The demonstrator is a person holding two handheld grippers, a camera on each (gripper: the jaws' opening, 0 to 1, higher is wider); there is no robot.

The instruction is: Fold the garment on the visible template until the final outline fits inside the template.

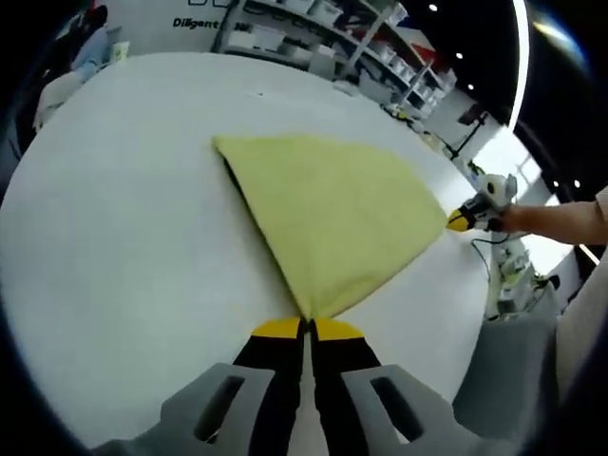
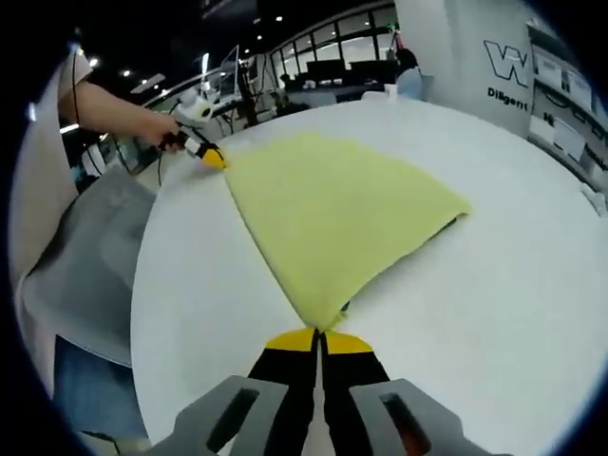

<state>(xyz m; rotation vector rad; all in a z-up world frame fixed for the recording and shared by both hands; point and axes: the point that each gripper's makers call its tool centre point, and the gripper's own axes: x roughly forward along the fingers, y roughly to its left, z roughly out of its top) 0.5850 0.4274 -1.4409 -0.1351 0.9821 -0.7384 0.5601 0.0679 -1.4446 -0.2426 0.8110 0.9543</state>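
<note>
Shelving racks (image 1: pixel 323 38) line the far side beyond the round white table (image 1: pixel 114 237). Left gripper (image 1: pixel 307 328) and right gripper (image 2: pixel 320 332) each pinch a corner of the folded yellow cloth garment (image 1: pixel 332 209), nothing obstructing.

- Far ahead of the left jaws we read "Diligent", its end cut off, in dark letters on a white wall (image 1: pixel 185 19).
- Far ahead and right of the right jaws, a white wall panel (image 2: pixel 475 66) carries a large dark "W" logo with "Diligent" below it, again cut off.
</note>
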